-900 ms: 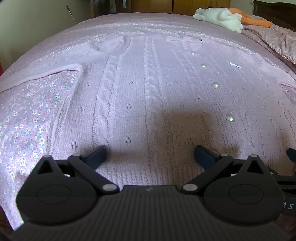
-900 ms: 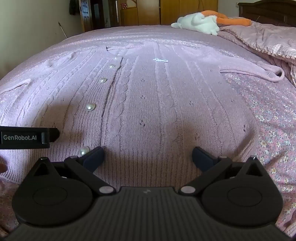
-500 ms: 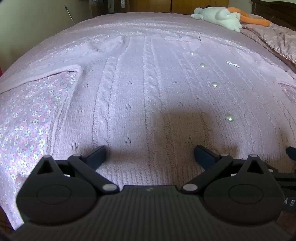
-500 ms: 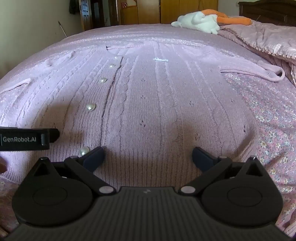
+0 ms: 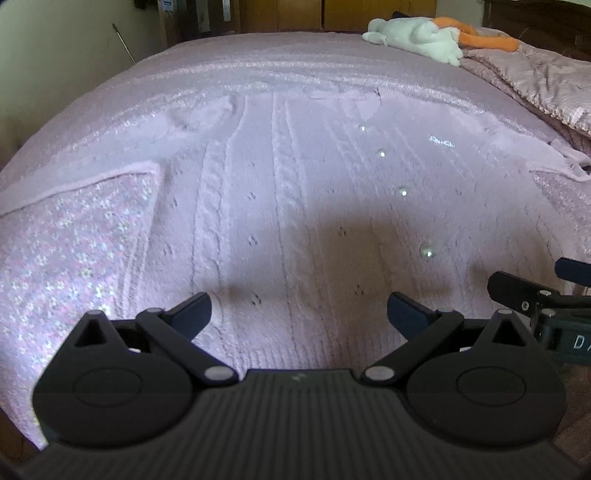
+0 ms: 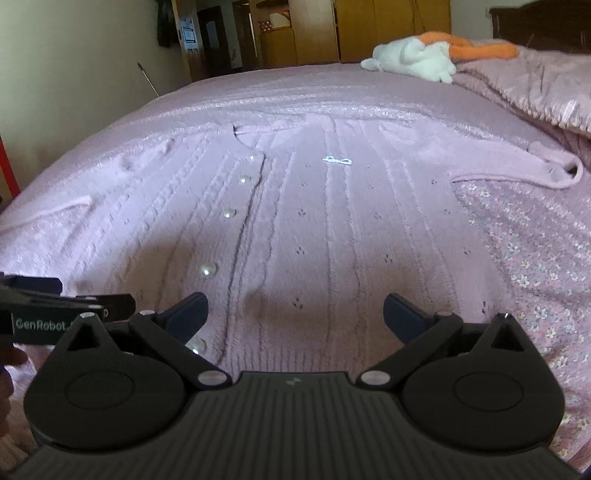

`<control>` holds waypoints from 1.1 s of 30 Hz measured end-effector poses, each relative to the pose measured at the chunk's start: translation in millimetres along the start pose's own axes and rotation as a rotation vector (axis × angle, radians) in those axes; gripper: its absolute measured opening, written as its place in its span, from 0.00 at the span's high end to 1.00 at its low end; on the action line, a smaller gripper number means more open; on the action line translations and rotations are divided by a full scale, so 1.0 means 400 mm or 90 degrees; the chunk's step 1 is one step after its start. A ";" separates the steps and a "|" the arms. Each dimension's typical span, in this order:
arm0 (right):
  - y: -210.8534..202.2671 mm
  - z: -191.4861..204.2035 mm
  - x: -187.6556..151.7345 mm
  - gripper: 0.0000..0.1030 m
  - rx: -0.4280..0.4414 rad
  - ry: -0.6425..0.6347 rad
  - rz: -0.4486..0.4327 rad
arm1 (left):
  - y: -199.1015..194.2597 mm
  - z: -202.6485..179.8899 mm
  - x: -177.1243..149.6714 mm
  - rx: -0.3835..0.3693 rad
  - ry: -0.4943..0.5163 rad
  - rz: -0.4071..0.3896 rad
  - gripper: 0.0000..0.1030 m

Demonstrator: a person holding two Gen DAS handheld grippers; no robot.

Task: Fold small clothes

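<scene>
A pink cable-knit cardigan point(image 5: 288, 206) point(image 6: 332, 229) with pearl buttons point(image 5: 427, 252) point(image 6: 207, 268) lies flat and spread out on the bed, hem towards me. My left gripper point(image 5: 299, 310) hovers open just over the hem on the cardigan's left half, nothing between its fingers. My right gripper point(image 6: 293, 310) is open too, above the hem to the right of the button row. The right gripper point(image 5: 546, 295) shows at the right edge of the left wrist view, and the left gripper point(image 6: 55, 302) at the left edge of the right wrist view. One sleeve point(image 6: 524, 166) stretches out to the right.
The bed carries a pink floral bedspread point(image 5: 62, 266) point(image 6: 535, 266). A white and orange plush toy point(image 5: 417, 37) point(image 6: 421, 59) lies at the far end beside a bunched pink quilt point(image 6: 535, 85). Wooden wardrobes point(image 6: 369, 29) and a dark headboard stand behind.
Both grippers have risen and tipped up a little, so more of the room behind the bed shows. Both stay open. The cardigan has not moved.
</scene>
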State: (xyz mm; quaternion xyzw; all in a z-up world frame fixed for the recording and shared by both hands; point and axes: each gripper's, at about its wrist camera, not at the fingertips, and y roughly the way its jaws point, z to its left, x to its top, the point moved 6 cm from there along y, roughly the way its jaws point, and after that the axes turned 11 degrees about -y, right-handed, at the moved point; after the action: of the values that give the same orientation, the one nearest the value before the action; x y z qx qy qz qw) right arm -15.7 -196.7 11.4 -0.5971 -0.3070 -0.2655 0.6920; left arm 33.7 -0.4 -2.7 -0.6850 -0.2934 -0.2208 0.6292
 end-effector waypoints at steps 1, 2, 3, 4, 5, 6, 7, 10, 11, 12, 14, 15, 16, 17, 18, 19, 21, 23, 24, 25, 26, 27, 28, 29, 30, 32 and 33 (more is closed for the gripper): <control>0.001 0.000 0.004 0.00 0.008 0.004 0.006 | -0.005 0.000 0.004 -0.001 -0.003 -0.001 0.00; 0.003 0.000 0.007 0.00 0.014 0.009 0.010 | -0.010 0.001 0.010 -0.003 -0.007 -0.001 0.00; 0.004 0.000 0.009 0.00 0.020 0.014 0.012 | -0.013 0.001 0.016 -0.007 -0.010 -0.001 0.00; 0.007 -0.003 0.011 0.00 0.025 0.019 0.015 | -0.015 0.000 0.022 -0.010 -0.012 -0.001 0.00; 0.008 -0.005 0.014 0.00 0.029 0.023 0.016 | -0.019 -0.001 0.031 -0.015 -0.014 -0.003 0.00; 0.010 -0.007 0.017 0.00 0.033 0.027 0.018 | -0.022 -0.003 0.037 -0.019 -0.013 -0.004 0.00; 0.013 -0.011 0.020 0.00 0.035 0.030 0.019 | -0.024 -0.006 0.044 -0.021 -0.013 -0.005 0.00; 0.015 -0.026 0.028 0.00 0.038 0.040 0.017 | -0.024 -0.015 0.060 -0.031 -0.017 -0.004 0.00; 0.016 -0.032 0.032 0.00 0.037 0.044 0.017 | -0.023 -0.015 0.064 -0.032 -0.018 -0.003 0.00; 0.018 -0.039 0.037 0.00 0.037 0.050 0.017 | -0.021 -0.016 0.070 -0.031 -0.020 -0.001 0.00; 0.021 -0.057 0.046 0.00 0.042 0.061 0.018 | -0.019 -0.018 0.078 -0.028 -0.019 0.000 0.00; 0.022 -0.066 0.049 0.00 0.045 0.066 0.018 | -0.017 -0.020 0.083 -0.026 -0.017 0.001 0.00; 0.024 -0.076 0.054 0.00 0.047 0.070 0.019 | -0.014 -0.021 0.085 -0.024 -0.016 0.002 0.00; 0.025 -0.087 0.058 0.00 0.047 0.075 0.018 | -0.010 -0.023 0.090 -0.023 -0.017 0.004 0.00; 0.025 -0.101 0.063 0.00 0.047 0.081 0.018 | -0.005 -0.026 0.094 -0.023 -0.016 0.008 0.00; 0.028 -0.116 0.067 0.00 0.048 0.088 0.020 | 0.000 -0.027 0.097 -0.023 -0.016 0.011 0.00; 0.032 -0.151 0.077 0.00 0.057 0.108 0.022 | 0.015 -0.034 0.107 -0.026 -0.017 0.018 0.00; 0.034 -0.194 0.086 0.00 0.054 0.119 0.020 | 0.033 -0.038 0.114 -0.024 -0.012 0.027 0.00; 0.035 -0.218 0.091 0.00 0.045 0.122 0.018 | 0.043 -0.040 0.116 -0.020 -0.010 0.031 0.00; 0.035 -0.246 0.096 0.00 0.034 0.124 0.015 | 0.052 -0.043 0.119 -0.017 -0.009 0.036 0.00; 0.033 -0.271 0.101 0.00 0.024 0.127 0.010 | 0.062 -0.047 0.122 -0.017 -0.007 0.043 0.00; 0.032 -0.302 0.106 0.00 0.014 0.130 0.004 | 0.072 -0.051 0.126 -0.019 -0.007 0.049 0.00; 0.032 -0.336 0.111 0.00 0.000 0.134 0.001 | 0.079 -0.055 0.130 -0.020 -0.010 0.054 0.00; 0.032 -0.371 0.115 0.00 -0.014 0.142 -0.002 | 0.084 -0.055 0.131 -0.021 -0.012 0.057 0.00; 0.031 -0.404 0.118 0.00 -0.024 0.150 -0.004 | 0.088 -0.057 0.132 -0.021 -0.013 0.058 0.00; 0.036 -0.481 0.123 0.00 -0.047 0.168 -0.008 | 0.098 -0.062 0.135 -0.017 -0.011 0.062 0.00; 0.039 -0.524 0.125 0.00 -0.064 0.177 -0.010 | 0.104 -0.064 0.137 -0.013 -0.009 0.065 0.00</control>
State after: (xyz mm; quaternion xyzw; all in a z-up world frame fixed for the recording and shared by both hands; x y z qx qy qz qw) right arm 52.0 -401.9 17.3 -0.5862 -0.1987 -0.3661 0.6949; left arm 103.7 -20.7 6.4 -0.7069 -0.2602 -0.1869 0.6306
